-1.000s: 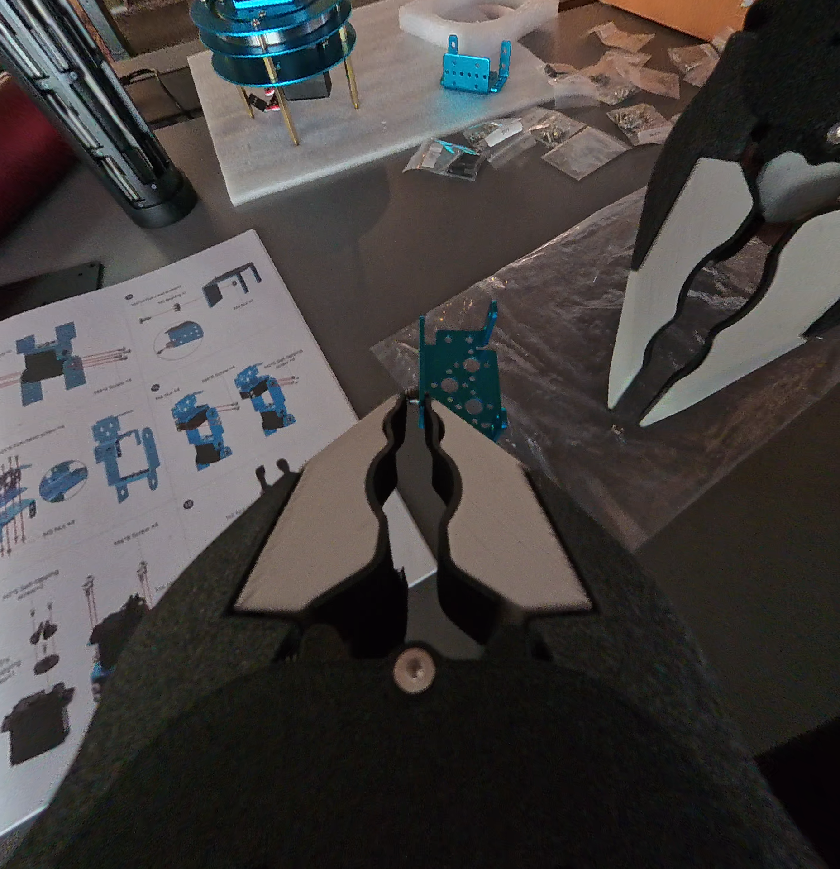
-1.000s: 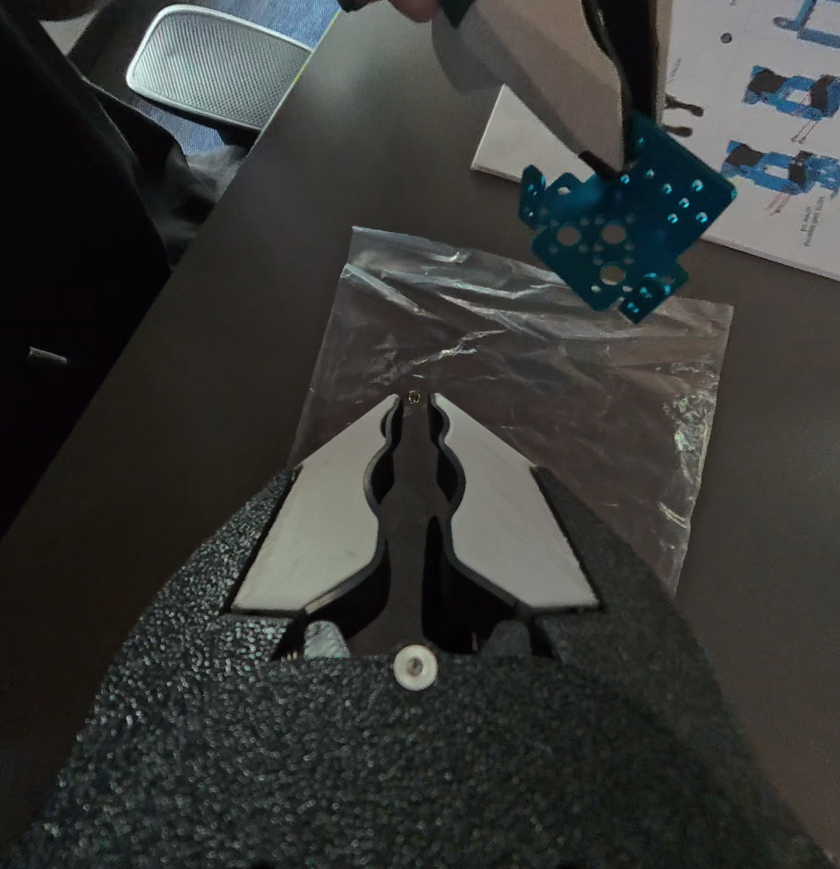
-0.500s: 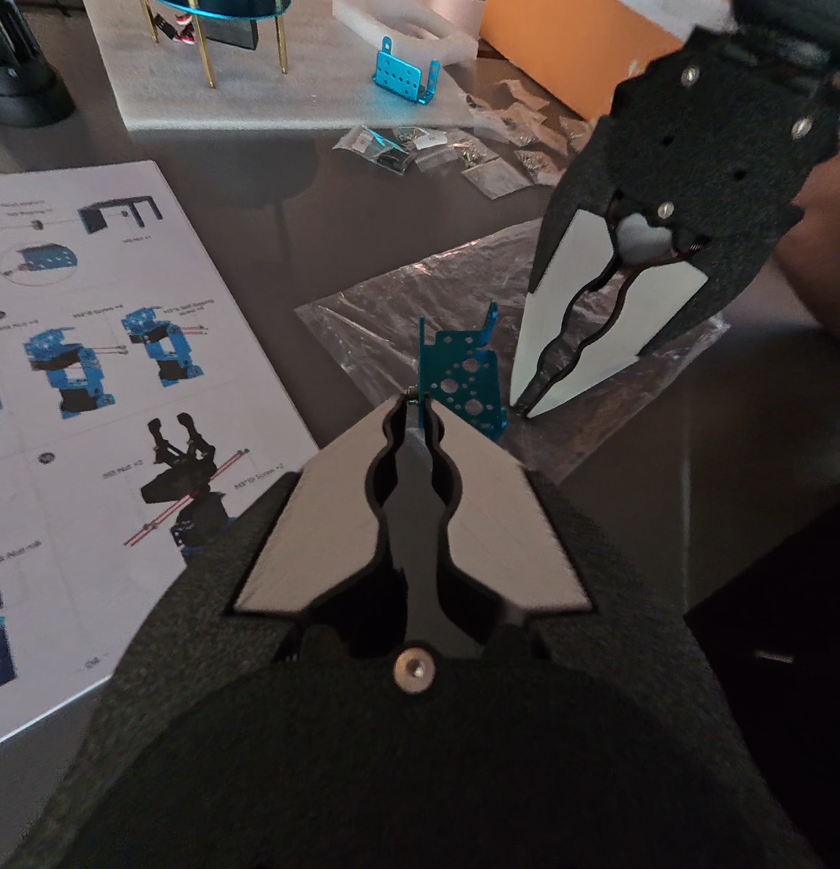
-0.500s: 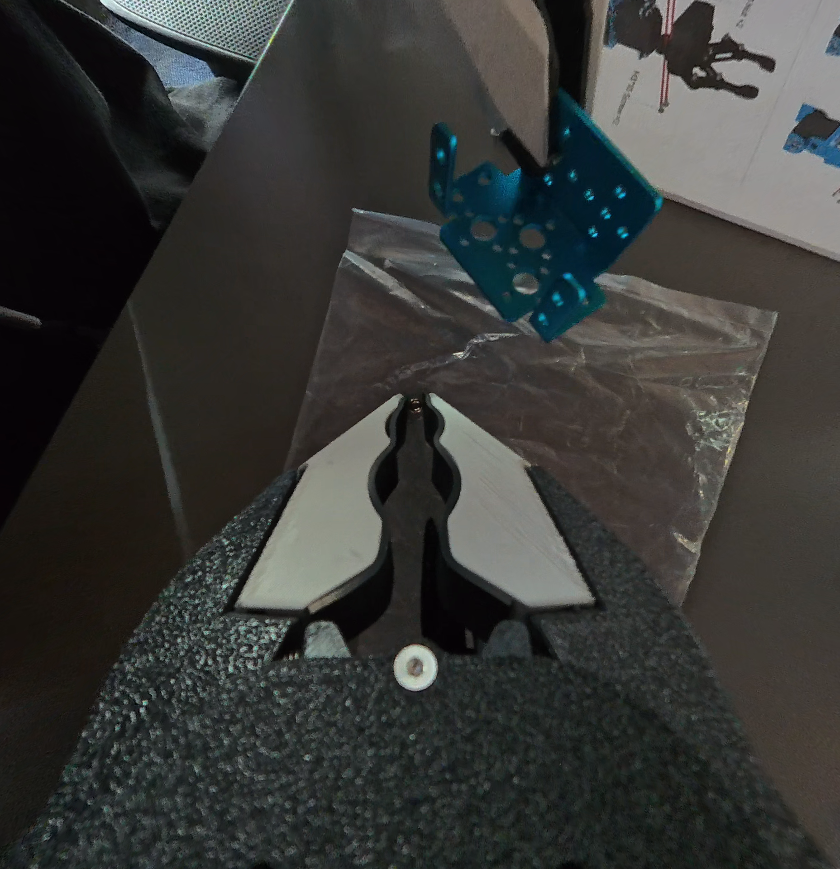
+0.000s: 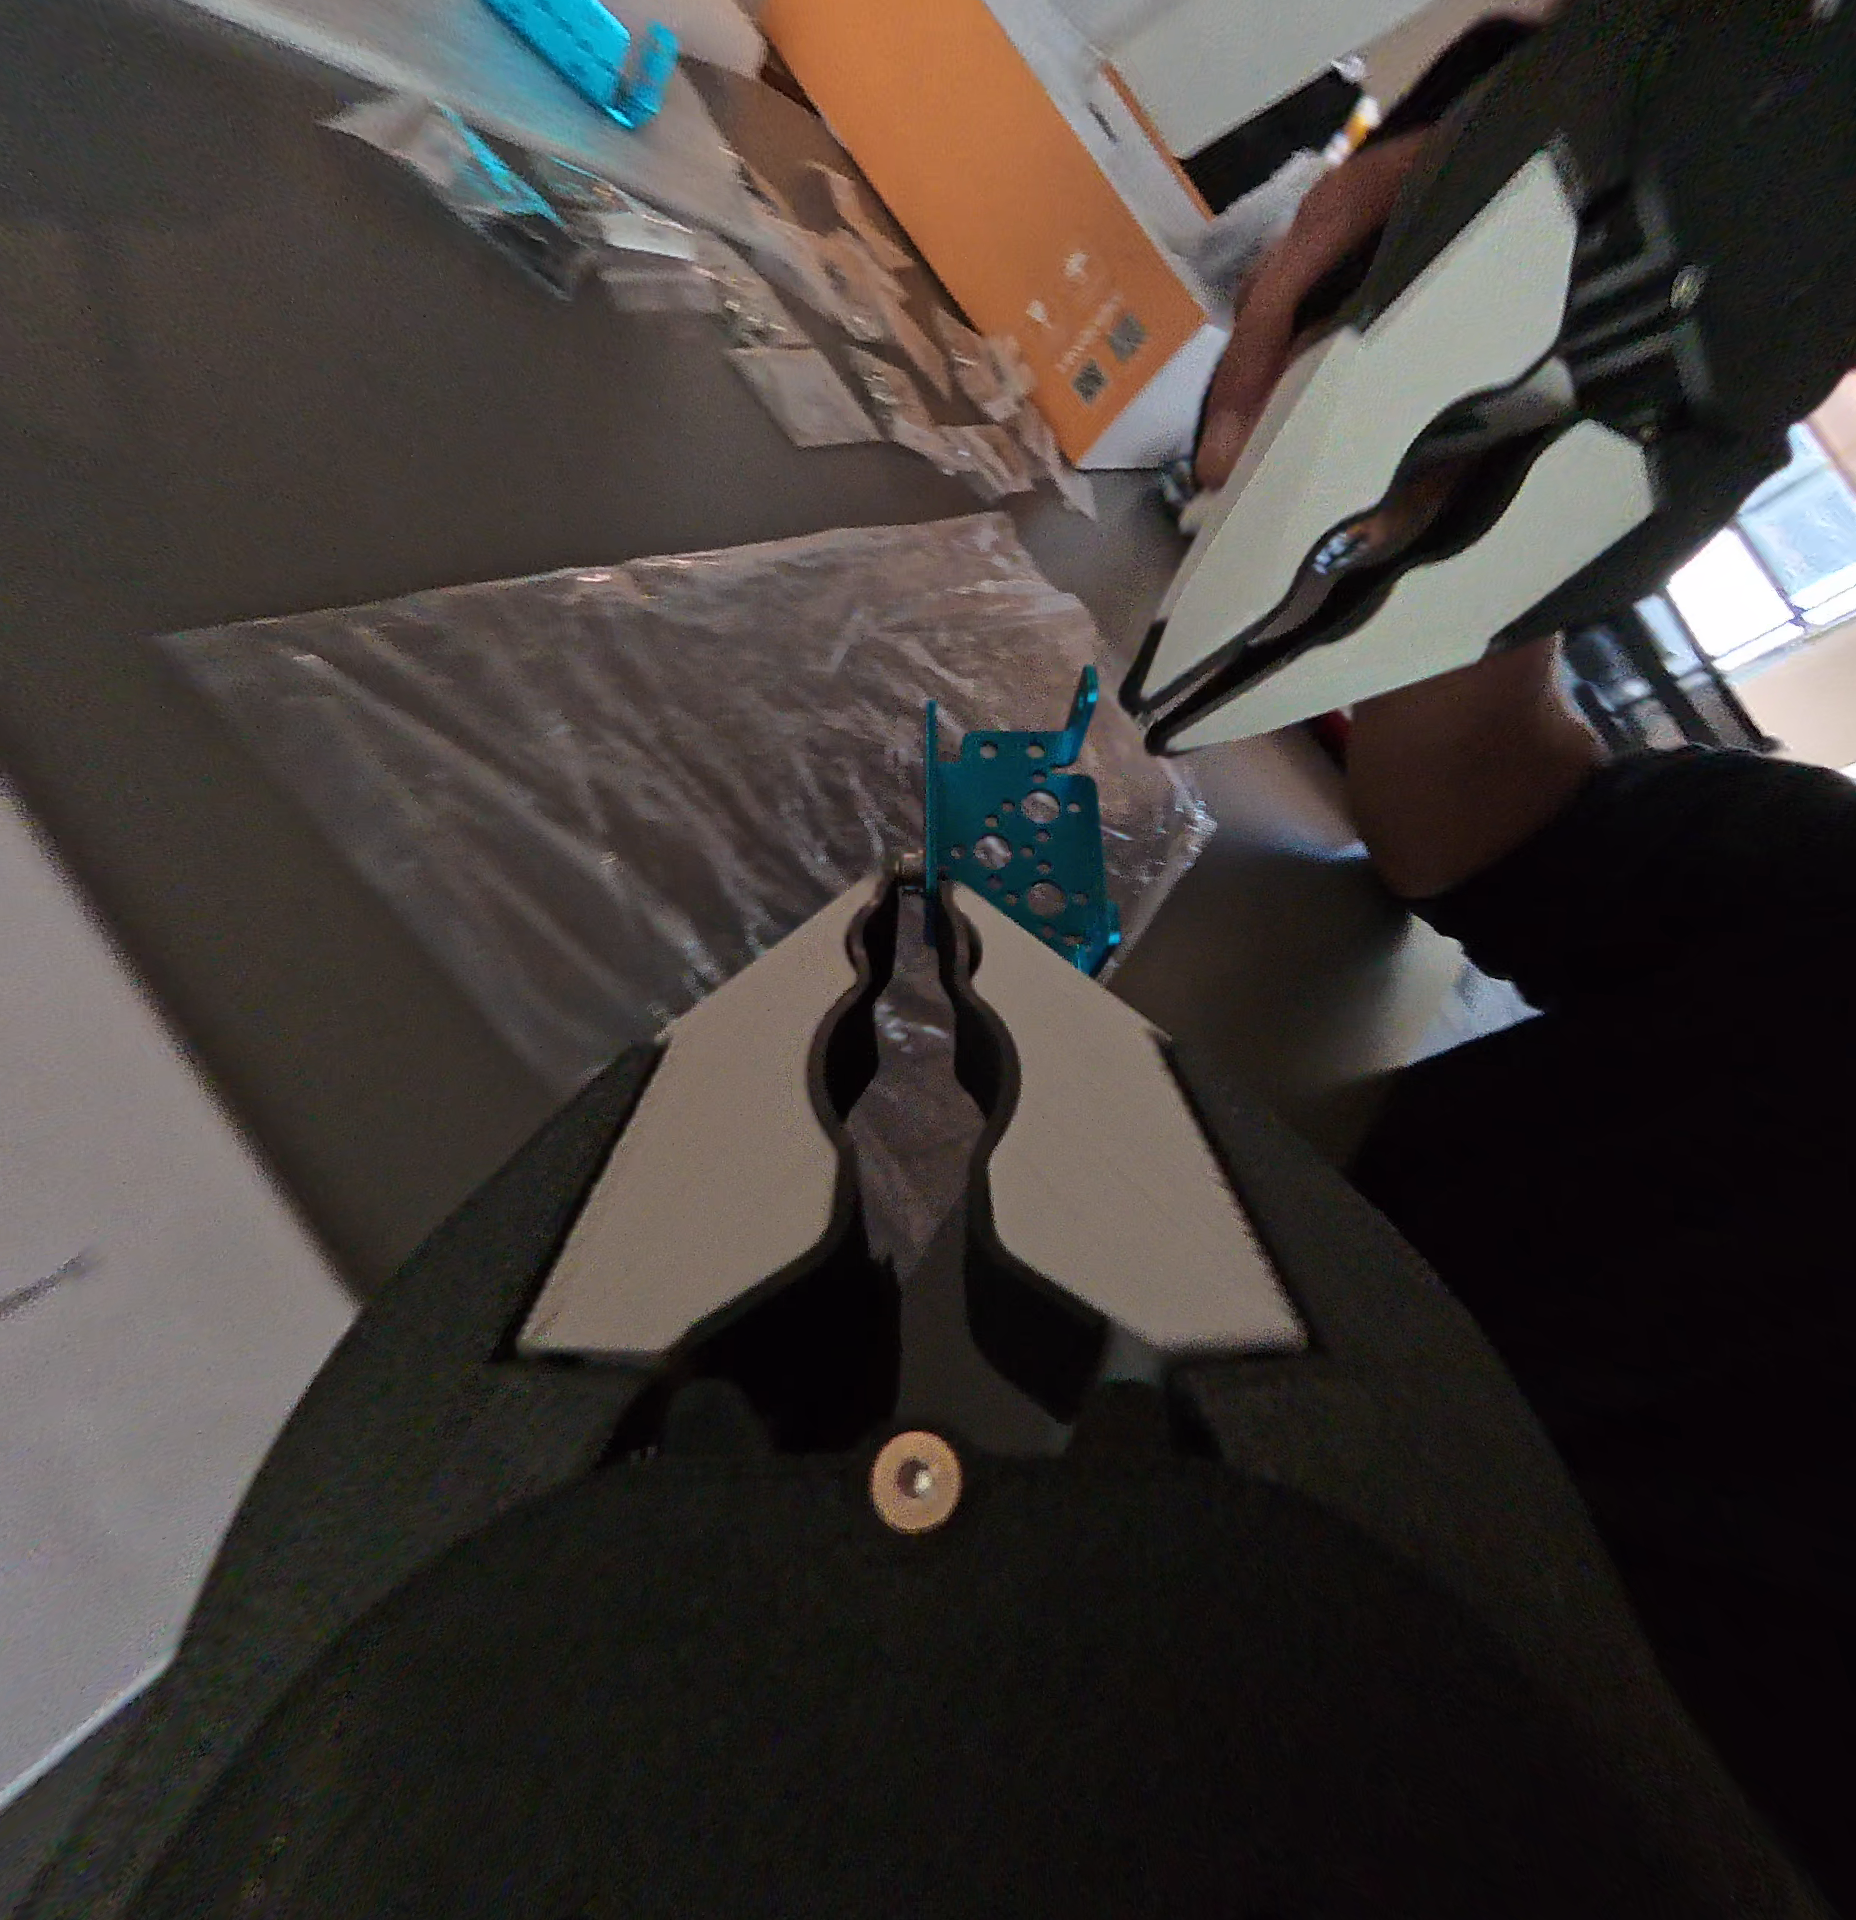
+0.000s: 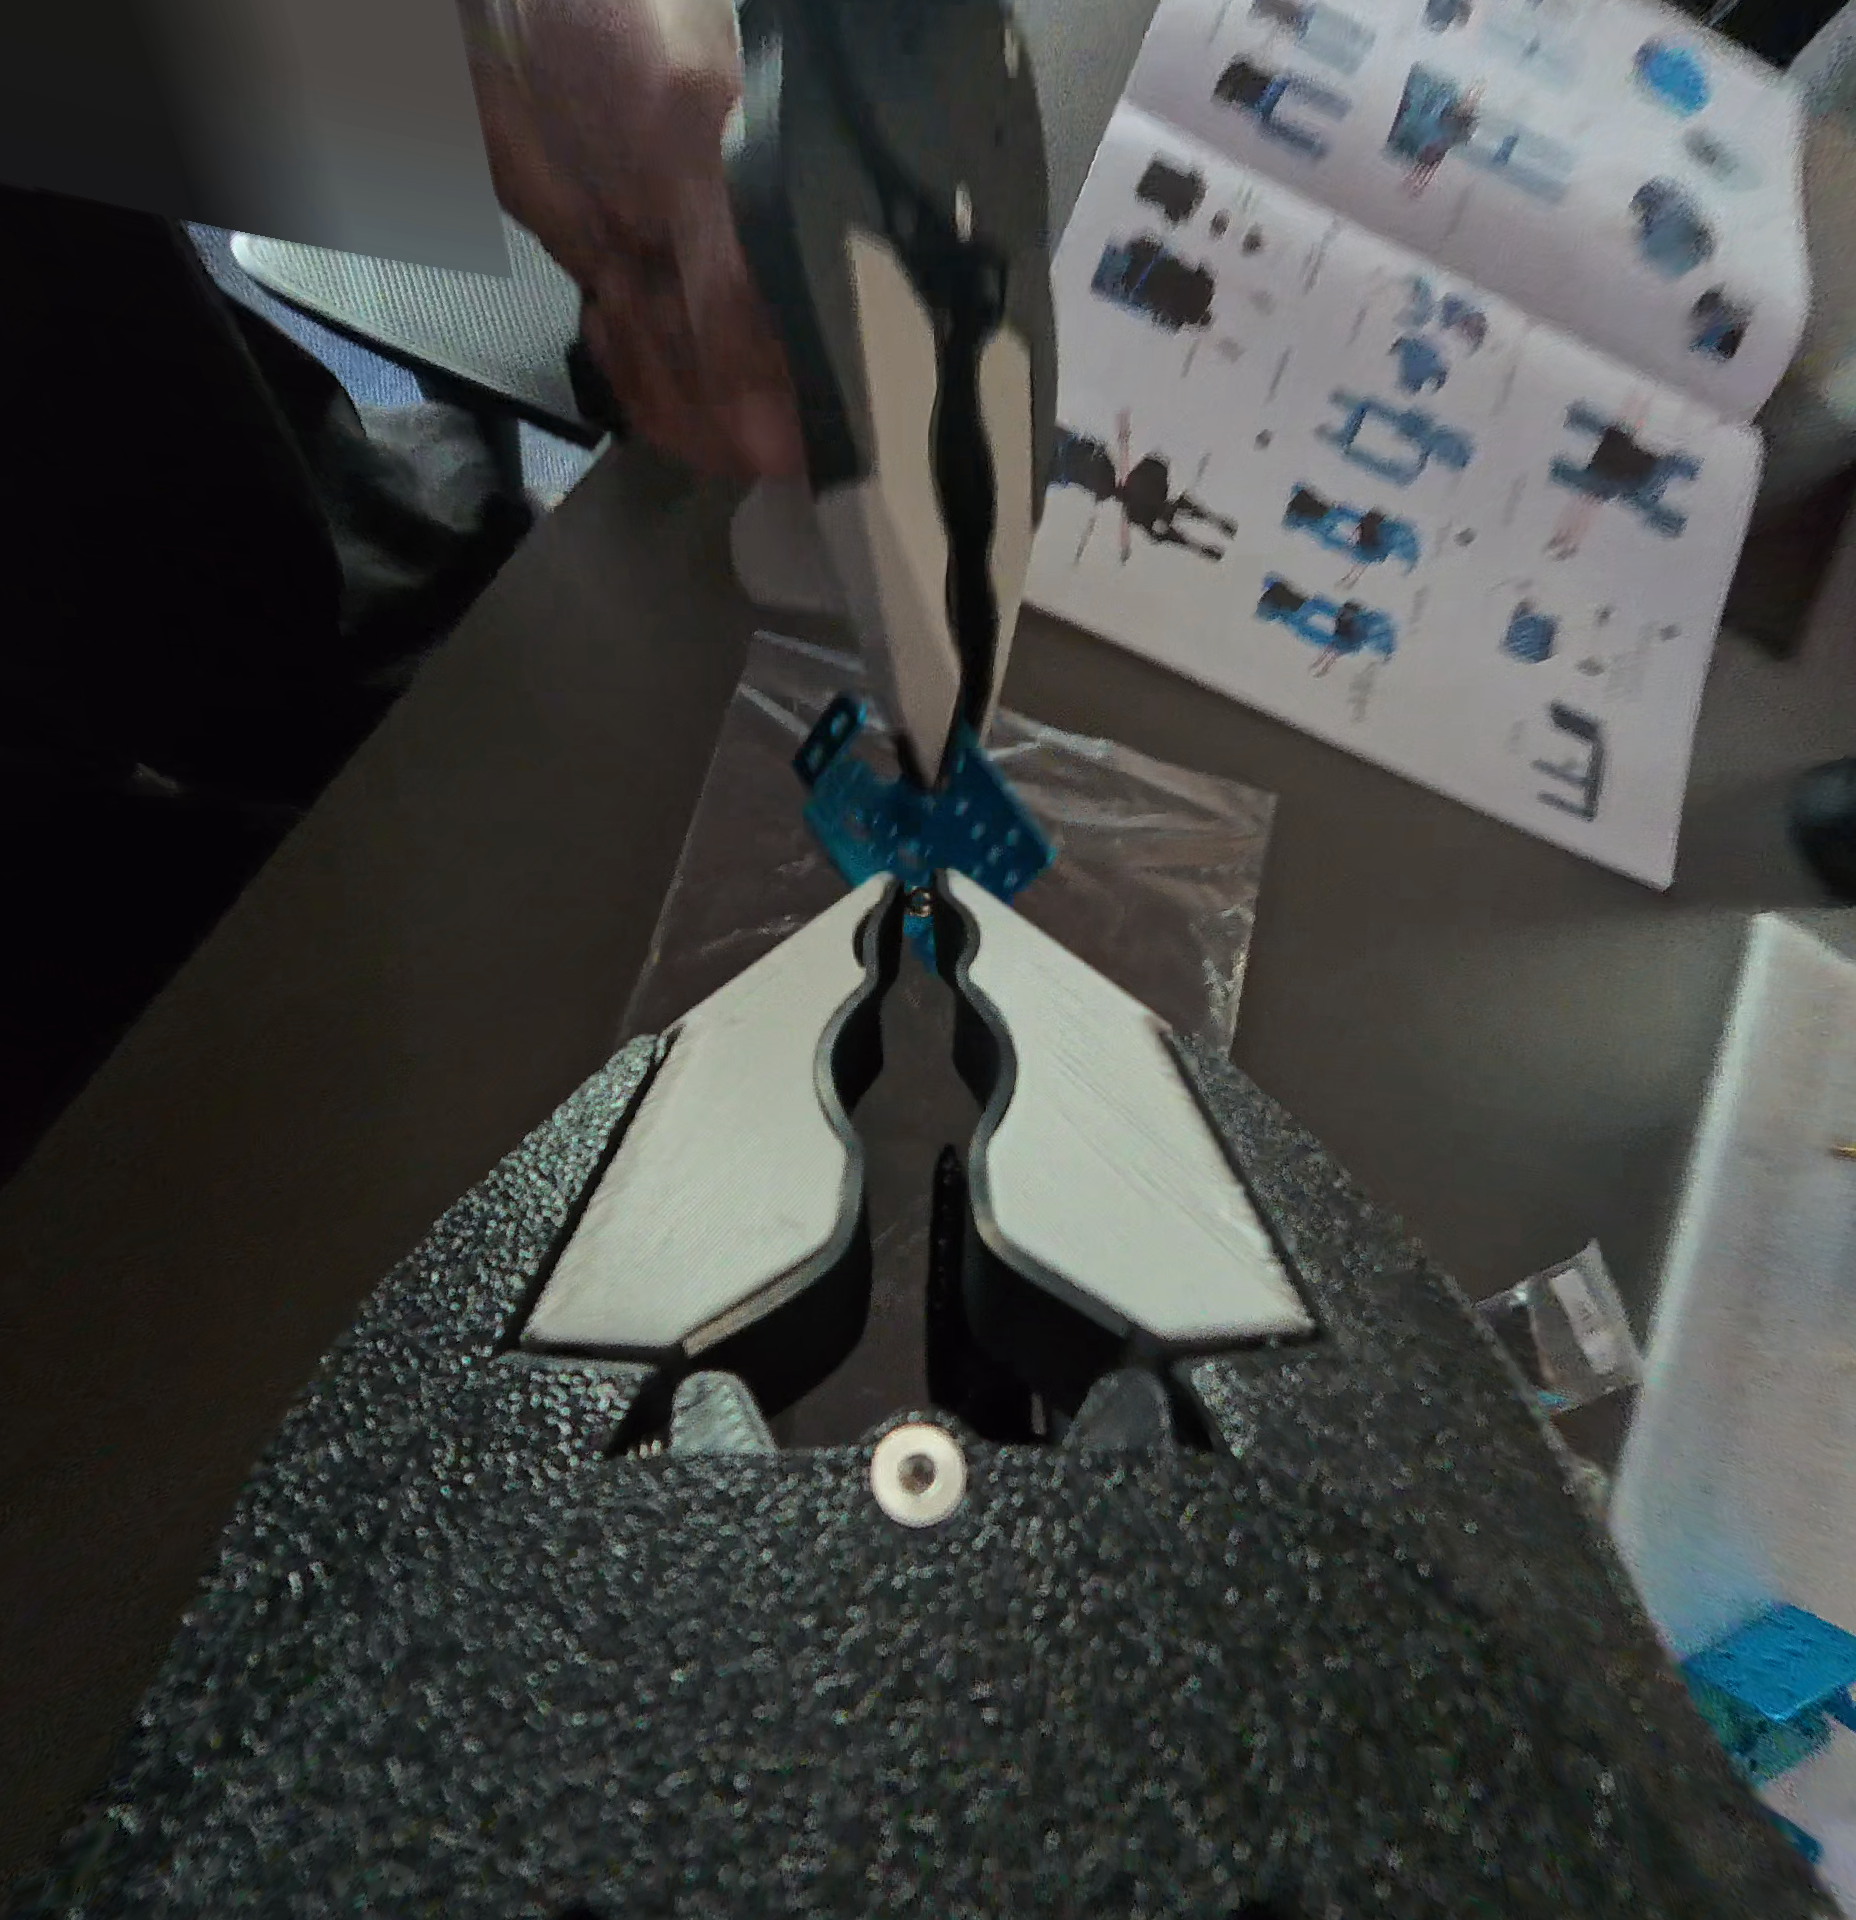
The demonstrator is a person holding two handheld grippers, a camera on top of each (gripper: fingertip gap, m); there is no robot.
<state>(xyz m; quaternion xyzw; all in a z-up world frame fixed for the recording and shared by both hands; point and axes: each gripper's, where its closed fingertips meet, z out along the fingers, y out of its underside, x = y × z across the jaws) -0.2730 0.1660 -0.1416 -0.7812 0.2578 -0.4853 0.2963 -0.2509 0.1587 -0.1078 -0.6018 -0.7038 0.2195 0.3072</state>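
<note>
Blue bracket stays clamped in left gripper fingers, above plastic bag on surface. Right gripper has closed in, fingers nearly together, seemingly pinching small screw; blurred.

Bare dark table runs open along the left of the right wrist view. Ahead, a blue bracket hangs over a clear plastic bag; an instruction sheet fills the upper right.
</note>
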